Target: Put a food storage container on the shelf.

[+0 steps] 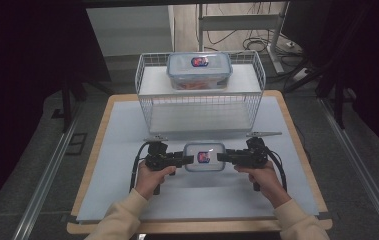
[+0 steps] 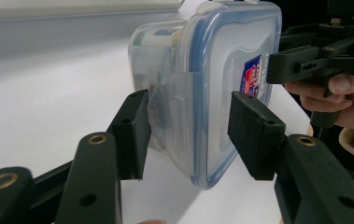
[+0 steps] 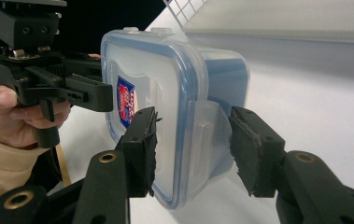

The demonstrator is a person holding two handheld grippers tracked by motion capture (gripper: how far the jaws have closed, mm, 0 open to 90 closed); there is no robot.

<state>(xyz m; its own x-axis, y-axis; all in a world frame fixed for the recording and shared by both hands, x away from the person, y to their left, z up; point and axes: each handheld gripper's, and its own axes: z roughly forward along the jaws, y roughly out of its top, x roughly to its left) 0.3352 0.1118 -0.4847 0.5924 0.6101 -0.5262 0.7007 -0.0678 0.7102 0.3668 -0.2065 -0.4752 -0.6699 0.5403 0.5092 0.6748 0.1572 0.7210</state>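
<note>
Clear plastic with a blue-sealed lid makes up the small container (image 1: 204,157), which is seen near the middle of the counter (image 1: 297,150), a little toward its near edge and just in front of the white wire rack (image 1: 147,95). It is flanked at its two short ends by the left gripper (image 1: 189,160) and the right gripper (image 1: 221,157), each carried in a hand.

In the left gripper view the jaws are seen about half open, with the container's side latch flap (image 2: 174,100) between them; one pad appears to lie against the flap and container wall, the other close to the lid face, but whether either is pressed on cannot be told. In the right gripper view the jaws are likewise about half open around the opposite latch flap (image 3: 209,133); one pad sits at the lid face, and a narrow gap seems to be left at the other, though firm contact cannot be judged.

The label (image 2: 251,77) on the lid is too blurred to be read. The contents are obscured by the cloudy walls. A second, larger container (image 1: 199,71) is seen on top of the rack at the far edge of the counter; something orange is dimly made out inside it. The forearms are cut off by the bottom of the high view.
</note>
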